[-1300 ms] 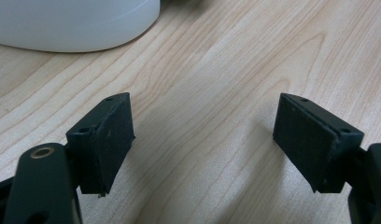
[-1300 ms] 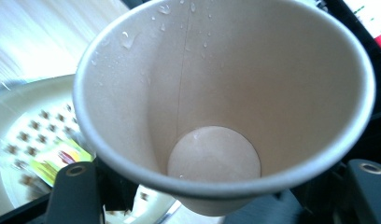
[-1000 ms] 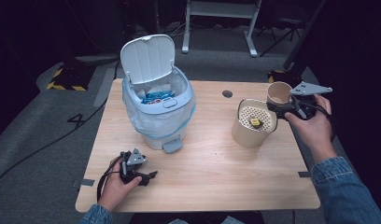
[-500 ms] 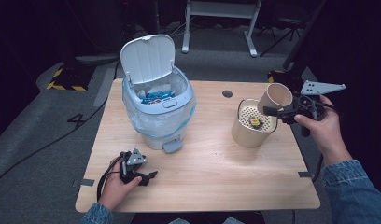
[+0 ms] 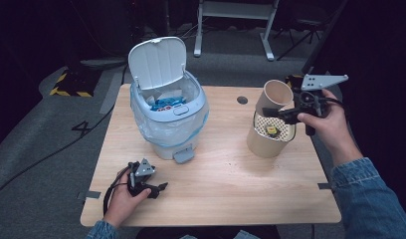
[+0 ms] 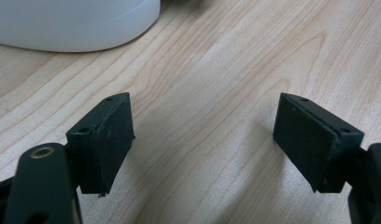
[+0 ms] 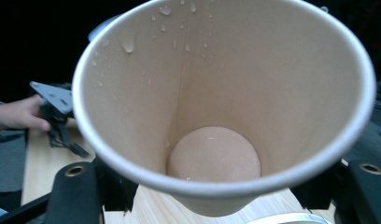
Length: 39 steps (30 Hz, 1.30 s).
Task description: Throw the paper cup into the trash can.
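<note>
Gripping the wet paper cup by its sides, my right gripper holds it just above the strainer-topped canister, likely bound for the open pedal bin beyond it, while my left gripper rests with its jaws apart, holding nothing.

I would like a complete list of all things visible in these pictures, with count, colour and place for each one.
paper cup: one, beige, empty with droplets inside, held tilted above the strainer container
strainer container: one, beige, perforated top with a small yellow item, table's right side
pedal bin: one, white, lid open, clear liner, blue and white waste inside, table's left middle
table: one, light wood, round hole near far edge
left gripper: one, black, open, resting on the table's near left
right gripper: one, black, shut on the paper cup
</note>
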Available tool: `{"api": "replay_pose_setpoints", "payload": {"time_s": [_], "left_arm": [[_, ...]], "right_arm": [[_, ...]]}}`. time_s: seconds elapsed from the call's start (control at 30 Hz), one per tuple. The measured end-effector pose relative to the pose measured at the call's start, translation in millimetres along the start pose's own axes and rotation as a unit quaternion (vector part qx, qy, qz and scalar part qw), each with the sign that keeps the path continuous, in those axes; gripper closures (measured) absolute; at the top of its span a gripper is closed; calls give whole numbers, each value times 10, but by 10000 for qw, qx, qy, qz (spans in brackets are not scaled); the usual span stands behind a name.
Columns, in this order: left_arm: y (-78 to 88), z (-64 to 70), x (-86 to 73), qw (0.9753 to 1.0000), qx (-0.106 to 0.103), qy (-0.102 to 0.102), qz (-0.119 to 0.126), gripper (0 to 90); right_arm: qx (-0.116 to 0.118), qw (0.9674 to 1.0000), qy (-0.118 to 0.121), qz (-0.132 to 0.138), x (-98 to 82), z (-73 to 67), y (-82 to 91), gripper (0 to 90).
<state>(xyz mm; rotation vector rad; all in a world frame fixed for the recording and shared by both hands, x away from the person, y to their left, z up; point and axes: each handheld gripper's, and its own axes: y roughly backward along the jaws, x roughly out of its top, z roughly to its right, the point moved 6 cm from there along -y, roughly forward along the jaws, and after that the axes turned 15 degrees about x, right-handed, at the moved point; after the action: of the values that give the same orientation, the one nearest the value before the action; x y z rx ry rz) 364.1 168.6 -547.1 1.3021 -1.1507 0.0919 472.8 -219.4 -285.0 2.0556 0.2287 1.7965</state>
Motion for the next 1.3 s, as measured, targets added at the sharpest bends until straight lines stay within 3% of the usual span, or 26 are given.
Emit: {"api": "replay_pose_setpoints", "payload": {"time_s": [0.23, 0.6, 1.0, 1.3], "left_arm": [[-2, -1, 1, 10000, -15, 20, 4, 206], [-2, -1, 2, 10000, -7, 21, 14, 207], [-7, -8, 7, 10000, 16, -7, 17, 207], [-9, -6, 10, 10000, -10, 7, -3, 205]], "right_arm": [[334, 9992, 225, -71, 330, -53, -389, 301], [658, 9974, 292, -31, 697, -44, -971, 301], [680, 9969, 204, 342, 988, 18, -1562, 299], [662, 9975, 198, 113, 1078, 50, -1908, 298]]}}
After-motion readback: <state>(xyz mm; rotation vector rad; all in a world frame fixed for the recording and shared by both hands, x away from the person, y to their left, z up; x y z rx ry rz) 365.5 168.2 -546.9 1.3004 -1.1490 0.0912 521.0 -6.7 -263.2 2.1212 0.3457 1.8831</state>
